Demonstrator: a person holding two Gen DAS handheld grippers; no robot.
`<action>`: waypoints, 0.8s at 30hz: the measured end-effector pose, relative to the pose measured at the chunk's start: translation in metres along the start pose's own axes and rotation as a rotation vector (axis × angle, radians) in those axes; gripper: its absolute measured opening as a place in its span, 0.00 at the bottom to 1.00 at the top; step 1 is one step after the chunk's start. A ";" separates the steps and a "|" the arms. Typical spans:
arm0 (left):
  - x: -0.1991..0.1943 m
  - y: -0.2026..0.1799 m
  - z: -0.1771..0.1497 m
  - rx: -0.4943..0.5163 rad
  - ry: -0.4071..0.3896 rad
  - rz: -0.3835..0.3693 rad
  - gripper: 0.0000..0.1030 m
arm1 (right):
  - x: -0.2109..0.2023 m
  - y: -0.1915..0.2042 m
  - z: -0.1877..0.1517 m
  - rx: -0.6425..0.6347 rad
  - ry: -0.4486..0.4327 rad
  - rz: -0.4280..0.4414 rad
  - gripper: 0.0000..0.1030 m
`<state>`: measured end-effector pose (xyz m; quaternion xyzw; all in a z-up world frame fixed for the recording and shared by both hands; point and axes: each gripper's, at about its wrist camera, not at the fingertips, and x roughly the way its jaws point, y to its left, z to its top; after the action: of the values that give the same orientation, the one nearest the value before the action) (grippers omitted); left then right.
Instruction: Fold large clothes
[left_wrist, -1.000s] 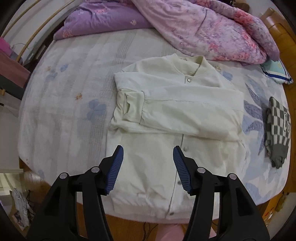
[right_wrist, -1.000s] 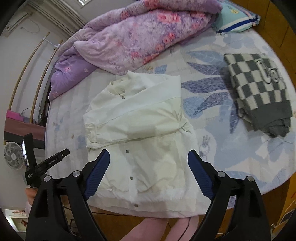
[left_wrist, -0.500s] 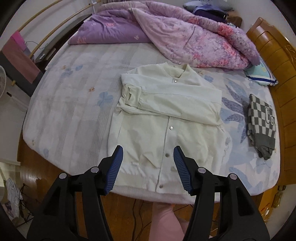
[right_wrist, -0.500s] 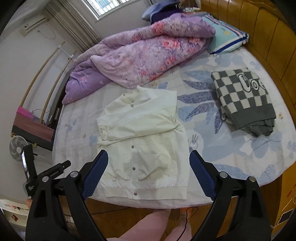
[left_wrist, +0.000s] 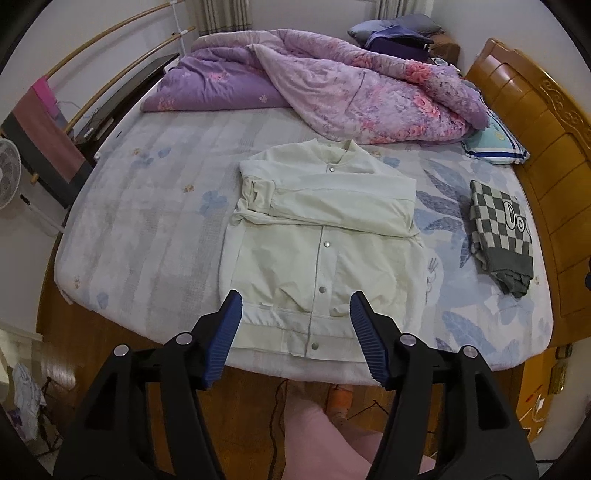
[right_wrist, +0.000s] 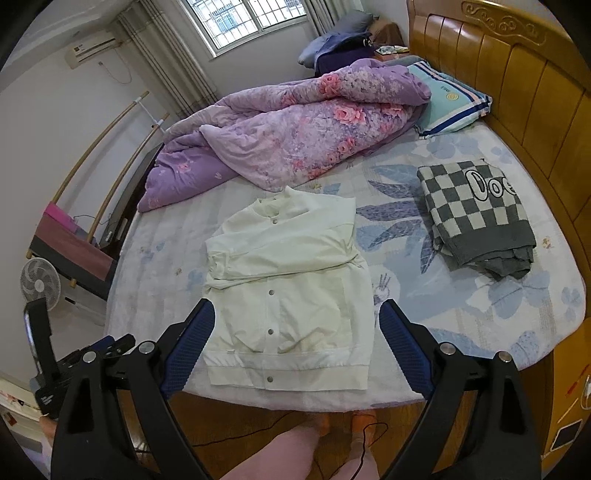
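Note:
A cream snap-front jacket (left_wrist: 325, 229) (right_wrist: 288, 266) lies flat on the bed (left_wrist: 147, 229), collar toward the quilt and hem at the near edge. Both sleeves are folded across its chest. My left gripper (left_wrist: 295, 297) hangs high above the hem and clear of the cloth; its jaws are opening with nothing between them. Above the same hem my right gripper (right_wrist: 296, 306) stands wide open and holds nothing. The left gripper's body also shows at the lower left of the right wrist view.
A crumpled purple floral quilt (left_wrist: 351, 96) (right_wrist: 295, 129) fills the far side of the bed. A folded checkered sweater (left_wrist: 498, 229) (right_wrist: 476, 214) lies at the right, near the wooden headboard (right_wrist: 517, 74) and a striped pillow (right_wrist: 450, 99). A fan (right_wrist: 40, 282) stands left. Pink-trousered legs (right_wrist: 280, 454) stand at the bed's edge.
Both grippers have drawn back and risen away from the jacket, so the whole bed and more of the room now show. The jacket has not moved.

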<state>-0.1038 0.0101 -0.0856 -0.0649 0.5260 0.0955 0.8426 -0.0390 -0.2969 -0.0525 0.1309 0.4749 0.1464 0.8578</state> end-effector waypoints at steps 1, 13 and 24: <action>0.000 0.002 0.001 0.012 -0.004 -0.005 0.61 | 0.001 0.004 -0.001 -0.003 0.001 0.000 0.85; 0.015 0.067 0.042 0.099 -0.020 -0.070 0.67 | 0.043 0.077 -0.005 0.060 -0.012 -0.094 0.85; 0.034 0.117 0.077 0.174 -0.009 -0.143 0.72 | 0.062 0.123 0.004 0.127 -0.018 -0.149 0.85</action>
<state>-0.0484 0.1438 -0.0836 -0.0284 0.5227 -0.0107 0.8520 -0.0193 -0.1601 -0.0537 0.1506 0.4838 0.0506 0.8606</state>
